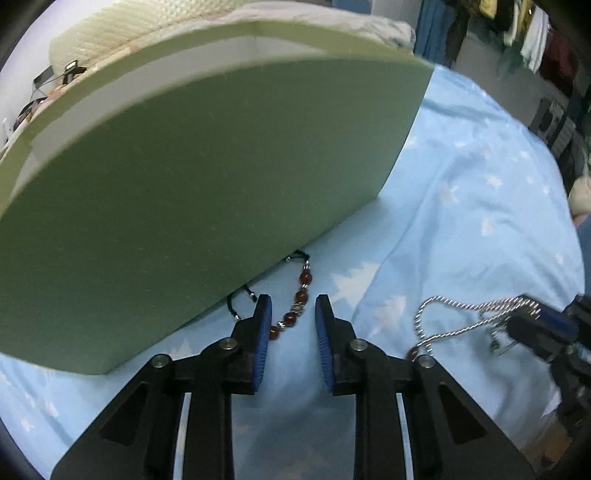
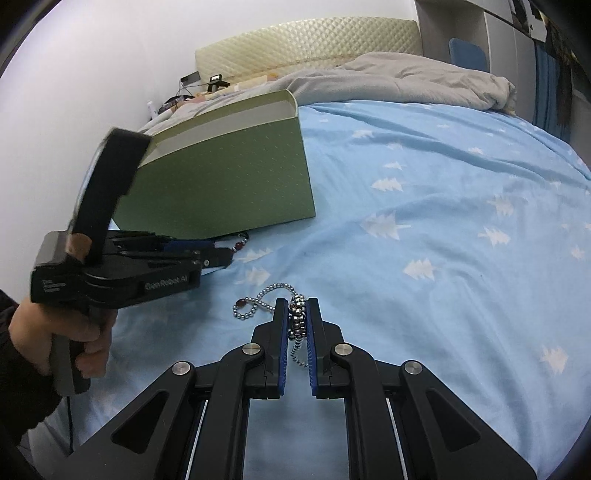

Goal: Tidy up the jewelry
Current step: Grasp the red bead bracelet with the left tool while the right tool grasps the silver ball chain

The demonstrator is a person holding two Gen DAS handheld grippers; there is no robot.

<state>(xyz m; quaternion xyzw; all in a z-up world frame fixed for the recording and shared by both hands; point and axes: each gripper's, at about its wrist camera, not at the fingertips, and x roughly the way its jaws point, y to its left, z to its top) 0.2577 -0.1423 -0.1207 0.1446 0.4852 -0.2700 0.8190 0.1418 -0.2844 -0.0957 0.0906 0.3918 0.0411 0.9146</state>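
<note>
A green open-topped box [image 1: 207, 184] stands on the blue bedsheet; it also shows in the right wrist view [image 2: 221, 177]. A red-bead bracelet [image 1: 297, 306] on black cord lies at the box's base, between and just beyond my left gripper [image 1: 292, 314], which is open and empty. My right gripper [image 2: 297, 314] is shut on a silver bead chain [image 2: 297, 317]. The chain's free end with a red bead [image 2: 240, 304] trails onto the sheet to the left. The chain [image 1: 469, 314] also shows in the left wrist view, held by the right gripper [image 1: 532, 314].
The light blue sheet with white tree prints [image 2: 443, 221] covers the bed. A grey duvet [image 2: 388, 81] is bunched at the far end by a padded headboard [image 2: 306, 40]. Small items and cables [image 2: 192, 88] lie near the wall. Clothes [image 1: 517, 33] hang at right.
</note>
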